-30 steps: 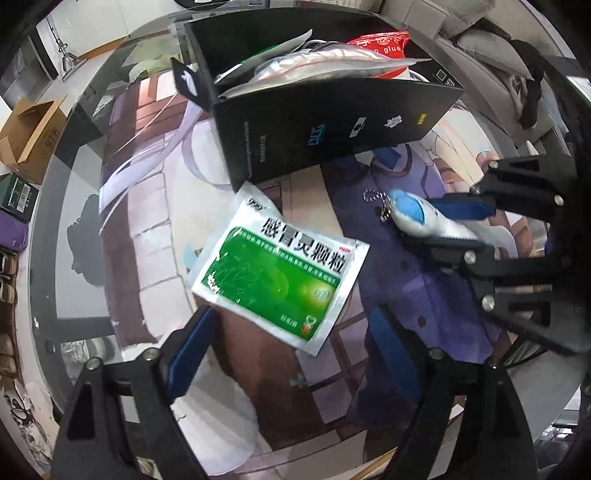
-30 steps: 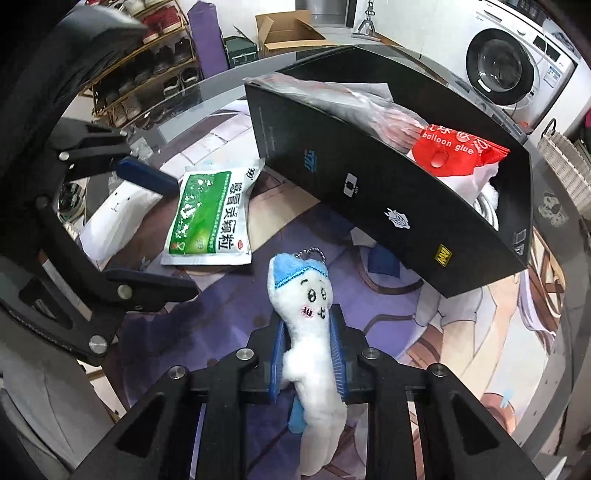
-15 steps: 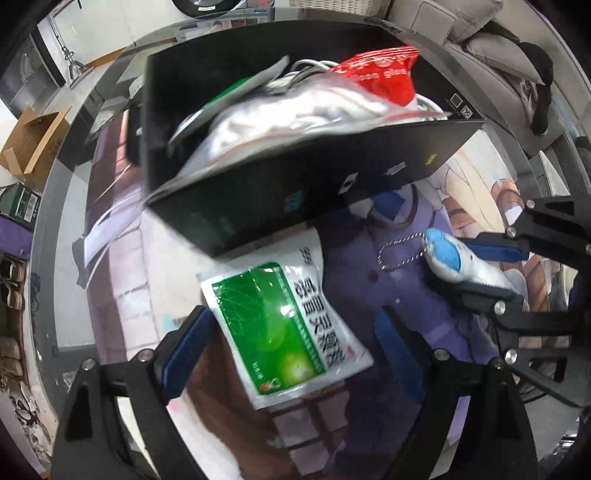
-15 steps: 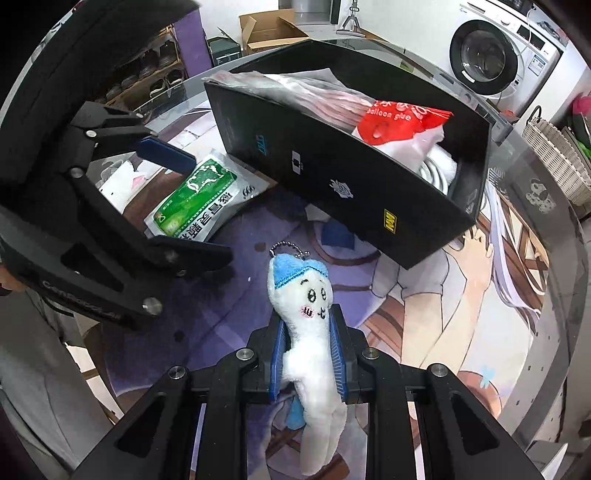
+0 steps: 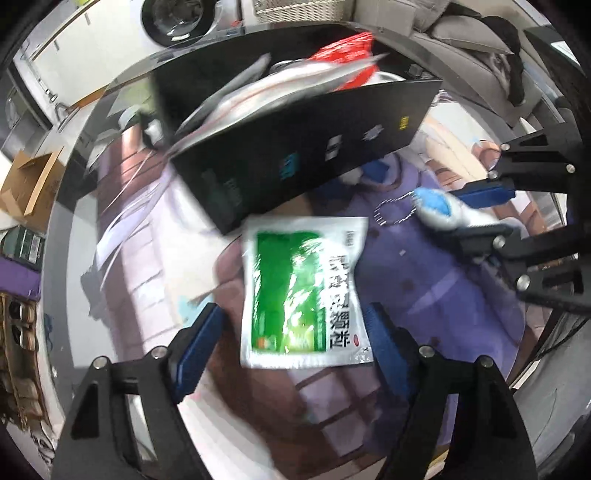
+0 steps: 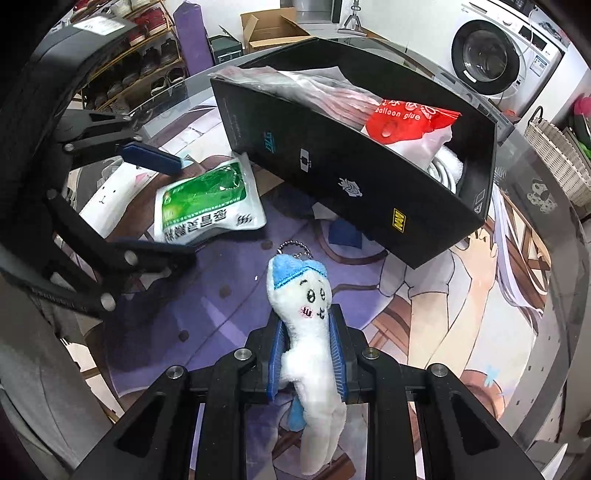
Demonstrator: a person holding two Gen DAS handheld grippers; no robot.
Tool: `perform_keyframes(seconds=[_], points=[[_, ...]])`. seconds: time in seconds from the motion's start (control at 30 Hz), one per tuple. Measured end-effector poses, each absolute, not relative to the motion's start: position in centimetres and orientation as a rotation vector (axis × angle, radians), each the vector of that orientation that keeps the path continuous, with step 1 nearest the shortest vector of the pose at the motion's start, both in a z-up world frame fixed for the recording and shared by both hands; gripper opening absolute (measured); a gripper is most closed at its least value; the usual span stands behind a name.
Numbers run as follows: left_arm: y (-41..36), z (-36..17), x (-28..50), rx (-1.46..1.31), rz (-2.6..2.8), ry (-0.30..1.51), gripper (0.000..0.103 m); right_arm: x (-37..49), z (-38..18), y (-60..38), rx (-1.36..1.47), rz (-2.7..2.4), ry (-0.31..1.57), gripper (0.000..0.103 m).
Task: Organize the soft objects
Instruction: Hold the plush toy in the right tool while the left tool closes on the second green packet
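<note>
A green and white medicine packet [image 5: 303,291] [image 6: 207,199] lies flat on the printed mat in front of the black box [image 5: 314,158] [image 6: 351,173]. My left gripper [image 5: 295,332] [image 6: 186,208] points down over it; its jaws are closing with the packet between the blue pads [image 5: 199,347], which stand clear of it. My right gripper [image 6: 306,347] [image 5: 476,218] is shut on a white plush toy with a blue cap [image 6: 303,295] [image 5: 436,210], held above the mat. The box holds a red balloon-glue bag [image 6: 410,122] and clear plastic bags.
The anime-print mat [image 6: 424,295] covers a round glass table [image 6: 546,332]. A white flat item [image 6: 103,192] lies under the left gripper's arm. Beyond the table are a washing machine [image 6: 491,59], a wicker basket [image 6: 557,155], a cardboard box [image 6: 266,29] and a shoe rack [image 6: 140,66].
The left gripper has rolled and shifted, so the packet now lies lengthwise between its fingers, which have drawn closer together. The right gripper still holds the plush toy in the same place.
</note>
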State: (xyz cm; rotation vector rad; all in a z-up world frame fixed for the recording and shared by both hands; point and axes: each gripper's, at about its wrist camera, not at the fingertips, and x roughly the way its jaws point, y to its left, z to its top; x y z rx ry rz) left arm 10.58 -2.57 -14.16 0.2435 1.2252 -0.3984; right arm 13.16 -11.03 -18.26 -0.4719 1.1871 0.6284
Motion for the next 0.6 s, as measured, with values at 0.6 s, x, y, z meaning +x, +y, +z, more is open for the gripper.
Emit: perform_keyframes(seconds=[0.6], points=[[-2.6,-13.3,10.5,0.251,-0.406,1.188,0.042,12.8,-18.5,-11.3,-0.487,0.628,1.164,0.022]])
